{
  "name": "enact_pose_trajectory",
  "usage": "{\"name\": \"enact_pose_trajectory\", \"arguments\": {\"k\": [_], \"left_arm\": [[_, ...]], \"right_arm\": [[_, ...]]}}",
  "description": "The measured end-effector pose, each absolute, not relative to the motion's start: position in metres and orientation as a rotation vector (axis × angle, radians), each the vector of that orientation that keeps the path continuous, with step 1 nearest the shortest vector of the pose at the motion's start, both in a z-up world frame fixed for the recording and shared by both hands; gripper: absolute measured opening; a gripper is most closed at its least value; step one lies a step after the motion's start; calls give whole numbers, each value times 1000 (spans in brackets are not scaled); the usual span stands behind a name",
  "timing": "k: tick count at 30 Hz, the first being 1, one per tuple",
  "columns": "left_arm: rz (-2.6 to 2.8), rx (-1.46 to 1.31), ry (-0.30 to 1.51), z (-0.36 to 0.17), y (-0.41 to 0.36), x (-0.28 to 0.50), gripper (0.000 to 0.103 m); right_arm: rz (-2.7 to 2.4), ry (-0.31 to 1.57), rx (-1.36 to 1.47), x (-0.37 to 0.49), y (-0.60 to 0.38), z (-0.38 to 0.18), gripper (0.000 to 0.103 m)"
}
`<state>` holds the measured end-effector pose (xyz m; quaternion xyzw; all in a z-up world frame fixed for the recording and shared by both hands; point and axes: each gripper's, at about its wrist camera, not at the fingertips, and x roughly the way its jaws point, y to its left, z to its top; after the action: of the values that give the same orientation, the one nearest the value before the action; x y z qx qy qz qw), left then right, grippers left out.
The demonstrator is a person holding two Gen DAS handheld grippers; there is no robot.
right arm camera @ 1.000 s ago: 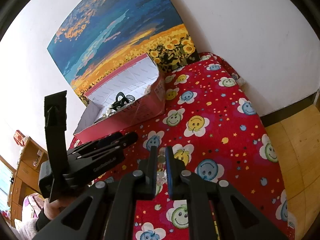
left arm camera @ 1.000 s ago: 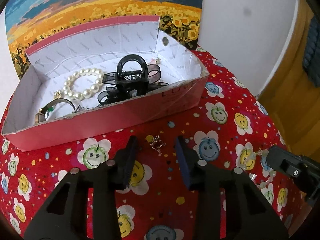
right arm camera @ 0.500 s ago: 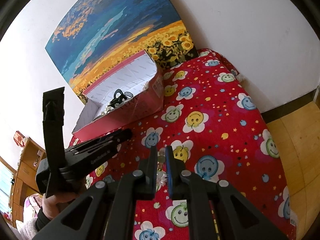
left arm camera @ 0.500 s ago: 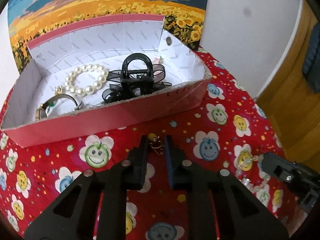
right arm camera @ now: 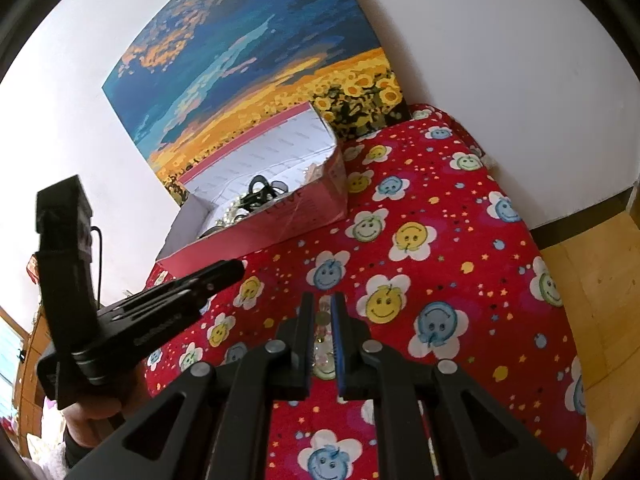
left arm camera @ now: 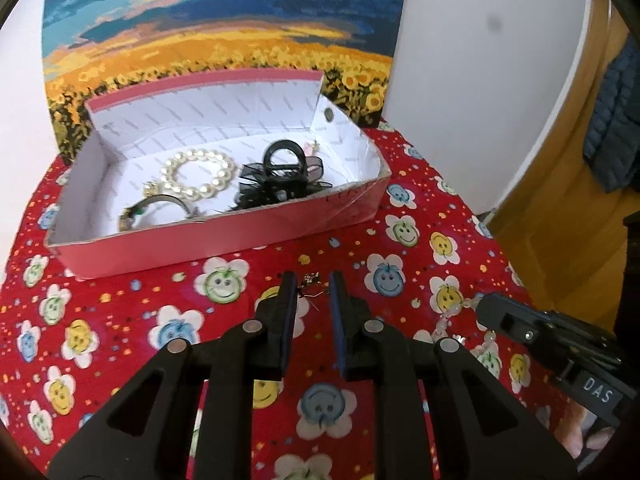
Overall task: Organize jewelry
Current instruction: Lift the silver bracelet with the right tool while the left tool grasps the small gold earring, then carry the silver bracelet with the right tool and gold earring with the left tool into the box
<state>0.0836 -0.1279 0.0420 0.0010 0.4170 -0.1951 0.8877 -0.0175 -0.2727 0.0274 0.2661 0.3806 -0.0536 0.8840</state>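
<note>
A pink box with a white lining stands on the red smiley cloth. It holds a pearl bracelet, a black hair claw on black ribbon and a bangle. My left gripper is narrowed on a small gold earring, lifted off the cloth. My right gripper is shut on a clear bead bracelet, which also shows in the left wrist view.
A sunflower painting leans on the white wall behind the box. The round table's edge drops to a wooden floor on the right. The left gripper's body shows at the left of the right wrist view.
My left gripper's jaws closed in on the earring and lifted it off the cloth. The right gripper stayed shut on the bead bracelet.
</note>
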Motion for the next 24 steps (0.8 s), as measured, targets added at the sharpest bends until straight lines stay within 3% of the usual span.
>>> {"name": "enact_pose_trajectory", "arguments": {"k": [13, 24], "left_arm": [[-323, -83, 860, 66, -70, 74, 14], [-299, -96, 832, 83, -30, 111, 14]], "right_arm": [[-67, 747, 494, -13, -246, 59, 9], [-103, 741, 422, 25, -238, 82, 9]]}}
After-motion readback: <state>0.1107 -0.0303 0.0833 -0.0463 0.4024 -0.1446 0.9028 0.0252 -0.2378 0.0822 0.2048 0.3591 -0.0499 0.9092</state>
